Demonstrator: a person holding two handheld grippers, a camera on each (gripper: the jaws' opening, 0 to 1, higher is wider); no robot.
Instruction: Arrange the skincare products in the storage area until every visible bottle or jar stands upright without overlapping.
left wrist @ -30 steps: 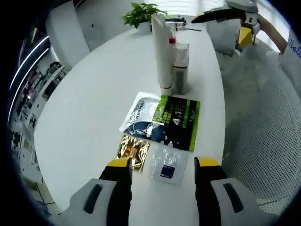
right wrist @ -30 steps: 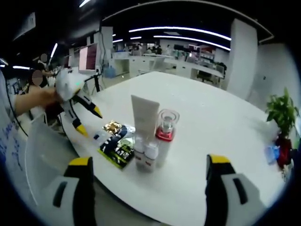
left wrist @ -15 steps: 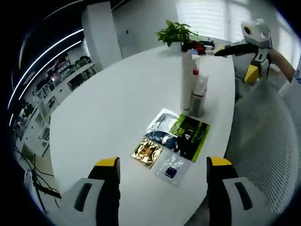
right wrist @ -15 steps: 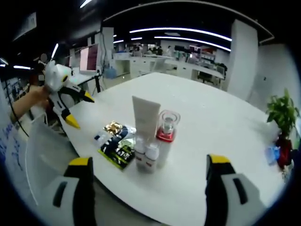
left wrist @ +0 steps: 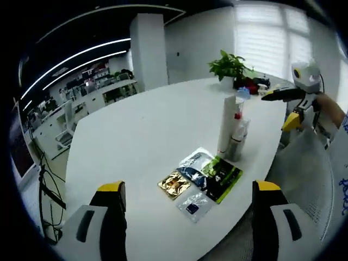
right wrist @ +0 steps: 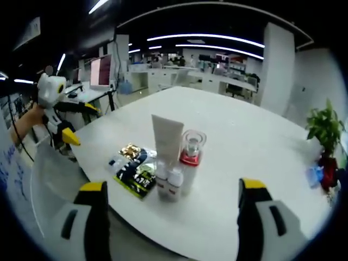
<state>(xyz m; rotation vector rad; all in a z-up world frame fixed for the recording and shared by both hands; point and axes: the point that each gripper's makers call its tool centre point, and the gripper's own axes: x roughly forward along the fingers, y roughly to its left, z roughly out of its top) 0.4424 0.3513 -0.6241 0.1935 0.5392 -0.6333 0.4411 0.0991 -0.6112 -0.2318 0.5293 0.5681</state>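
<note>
On white table, upright bottles clustered, apparently touching, both grippers' jaws apart, empty.

Open-plan office; desk rows with monitors; ceiling strip lights; white meeting table; potted plant.

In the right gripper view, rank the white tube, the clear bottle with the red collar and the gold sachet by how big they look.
1. white tube, tallest.
2. clear bottle with the red collar.
3. gold sachet, smallest.
All three sit close together on the table, so nearness barely skews this.
</note>
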